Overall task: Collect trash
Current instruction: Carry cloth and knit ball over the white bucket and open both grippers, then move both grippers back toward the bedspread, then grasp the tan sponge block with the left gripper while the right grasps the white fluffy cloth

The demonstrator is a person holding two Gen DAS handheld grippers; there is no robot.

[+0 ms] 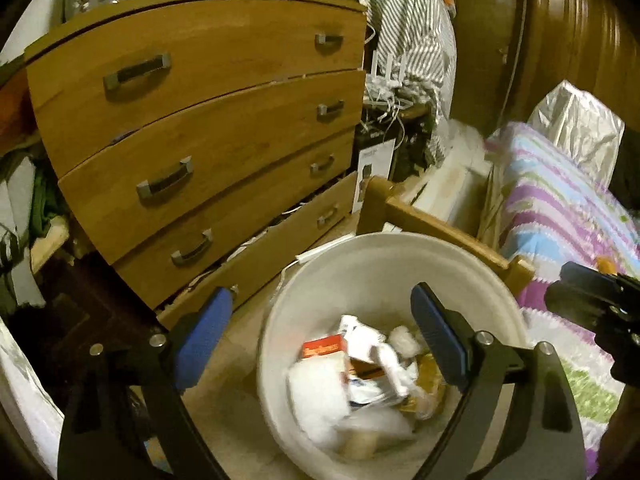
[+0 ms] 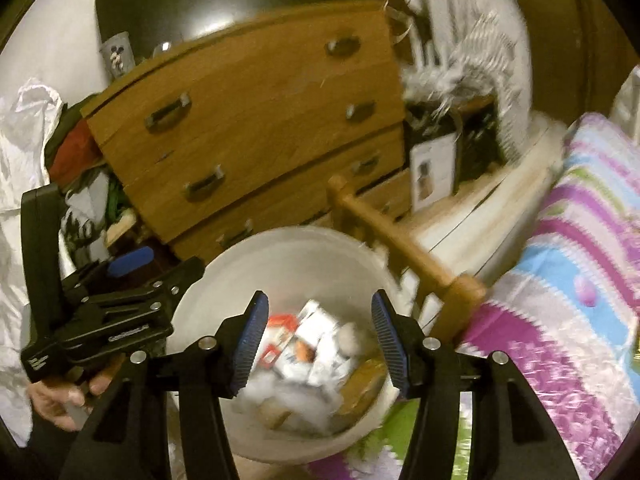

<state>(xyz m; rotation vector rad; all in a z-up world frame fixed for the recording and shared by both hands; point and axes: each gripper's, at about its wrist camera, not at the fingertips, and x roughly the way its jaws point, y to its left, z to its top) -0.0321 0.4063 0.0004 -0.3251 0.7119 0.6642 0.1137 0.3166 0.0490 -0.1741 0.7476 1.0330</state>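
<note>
Both your tongs, left [image 1: 320, 344] and right [image 2: 316, 344], hang spread and empty over the bin [image 1: 400, 248]; trash [image 1: 372, 364] is already inside, so look for more.

Dim, warm indoor light; dark fisheye corners, edges bowed. Right wrist view smeared by motion blur; trash [image 1: 368, 376] in bucket [image 1: 340, 264] soft in both.
</note>
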